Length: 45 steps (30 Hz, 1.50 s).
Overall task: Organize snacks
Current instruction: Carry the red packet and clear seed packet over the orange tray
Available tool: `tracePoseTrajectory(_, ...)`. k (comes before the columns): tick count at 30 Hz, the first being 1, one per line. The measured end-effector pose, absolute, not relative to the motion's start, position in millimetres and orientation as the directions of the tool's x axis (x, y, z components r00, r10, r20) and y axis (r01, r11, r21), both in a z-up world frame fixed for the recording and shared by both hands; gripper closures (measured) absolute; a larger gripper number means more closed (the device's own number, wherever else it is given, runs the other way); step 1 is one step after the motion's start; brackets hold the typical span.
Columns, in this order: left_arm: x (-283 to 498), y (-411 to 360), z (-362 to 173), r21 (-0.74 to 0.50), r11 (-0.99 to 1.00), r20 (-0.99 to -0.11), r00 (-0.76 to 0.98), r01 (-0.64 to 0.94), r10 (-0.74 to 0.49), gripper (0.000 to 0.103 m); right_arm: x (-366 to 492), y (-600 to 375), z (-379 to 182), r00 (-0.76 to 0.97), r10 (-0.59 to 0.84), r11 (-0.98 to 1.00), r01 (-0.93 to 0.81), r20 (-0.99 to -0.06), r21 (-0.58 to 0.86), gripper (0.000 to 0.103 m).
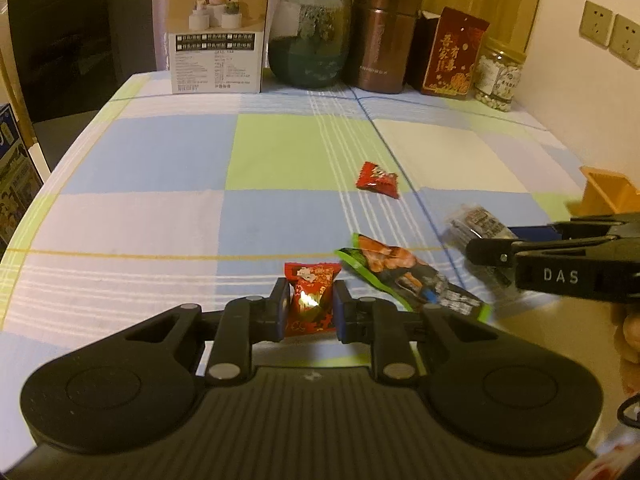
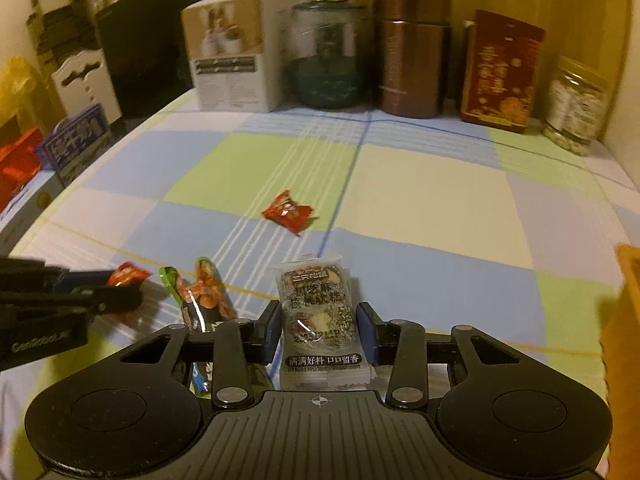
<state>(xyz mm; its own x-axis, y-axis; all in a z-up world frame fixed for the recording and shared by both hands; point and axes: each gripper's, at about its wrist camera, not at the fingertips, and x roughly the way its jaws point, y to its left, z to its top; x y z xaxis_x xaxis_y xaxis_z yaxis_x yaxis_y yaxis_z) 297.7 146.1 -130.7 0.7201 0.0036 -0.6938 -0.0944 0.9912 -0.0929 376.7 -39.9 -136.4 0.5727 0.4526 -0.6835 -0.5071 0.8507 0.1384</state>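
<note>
Left gripper clamped a red candy; right gripper held a grey packet over the checked tablecloth, jars lined far ahead.

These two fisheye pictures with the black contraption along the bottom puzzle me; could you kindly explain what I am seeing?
No robot here: a person carries one hand-held gripper in each hand, each with a camera looking along its two fingers. The left view shows the left hand-held gripper closed on a red candy. The right view shows the right hand-held gripper around a grey-and-white snack packet; whether it is pinched is unclear. On the checked tablecloth lie another red candy and a green-edged snack pack. Jars and boxes line the back, and an orange box stands at the right.
</note>
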Motion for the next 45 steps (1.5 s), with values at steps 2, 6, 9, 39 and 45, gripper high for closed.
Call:
tracePoseTrajectory(2, 292, 142, -125, -0.100, 0.991, -0.685, 0.728, -0.090, -0.003, 0.083, 371, -49, -132, 0.578, 0.447, 0.865, -0.474, -0.683, 0.166, 0.063)
tracePoseTrajectory(6, 277, 125, -118, -0.113, 0.991, -0.679, 0.734, -0.075, -0.022, 0.083, 346, -72, -119, 0.604, 0.427, 0.891, -0.408, -0.673, 0.199, 0.063)
tracePoseTrajectory(9, 262, 109, -113, -0.136, 0.989, -0.678, 0.734, -0.060, -0.048, 0.083, 325, -88, -109, 0.619, 0.410, 0.908, -0.347, -0.670, 0.234, 0.063)
tracePoseTrajectory(39, 135, -6, -9, -0.175, 0.983, -0.617, 0.772, 0.060, -0.156, 0.083, 159, -210, -15, 0.744, 0.263, 0.963, -0.163, -0.614, 0.215, 0.063)
tracePoseTrajectory(45, 137, -31, -1, -0.176, 0.979, -0.611, 0.768, 0.106, -0.193, 0.083, 146, -239, -13, 0.762, 0.217, 0.974, -0.126, -0.610, 0.189, 0.063)
